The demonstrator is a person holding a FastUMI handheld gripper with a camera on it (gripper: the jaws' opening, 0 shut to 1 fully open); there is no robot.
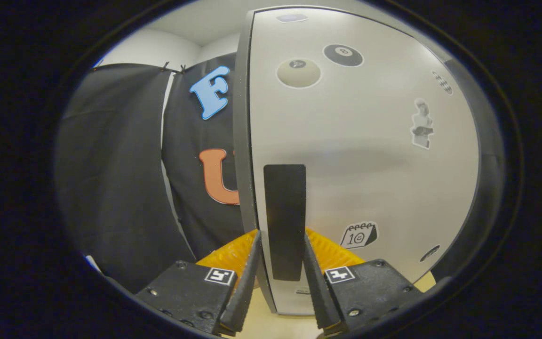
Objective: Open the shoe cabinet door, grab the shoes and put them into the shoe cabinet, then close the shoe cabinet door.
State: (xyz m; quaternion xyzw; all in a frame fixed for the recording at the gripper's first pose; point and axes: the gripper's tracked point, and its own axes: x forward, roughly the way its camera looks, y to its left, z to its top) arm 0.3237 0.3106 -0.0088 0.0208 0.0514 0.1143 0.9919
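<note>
Gripper [280, 263] up against the shoe cabinet door [360, 155], fingers spread either side of the dark handle [285, 221]. Left finger [248, 275] just outside the door's free edge, right finger [315, 278] over the door face just past the handle. Whether the pads press the handle: cannot tell; narrow gaps seem to remain on both sides, so read as bracketing rather than clamped. Handle a tall dark strip, upright, set close to the door's left edge and low on the panel. Door pale grey, glossy, faintly reflective, standing shut or nearly so; no interior visible. Stickers scattered above and right of the handle: a pale ball [298, 73], a black ball [343, 55], a small figure [422, 123], a calendar icon [359, 235] just right of the handle. Black cloth wall [125, 174] left of the door edge; pale floor [271, 325] below the handle. Shoes unseen. Step judged: opening, barely begun. Risks: closing with the left finger beyond the door edge could pinch handle and panel together, or slip off the smooth strip; pulling straight back rather than along the hinge arc could drag the fingers off or rock the cabinet; a skewed grip could twist loose on the glossy surface.
</note>
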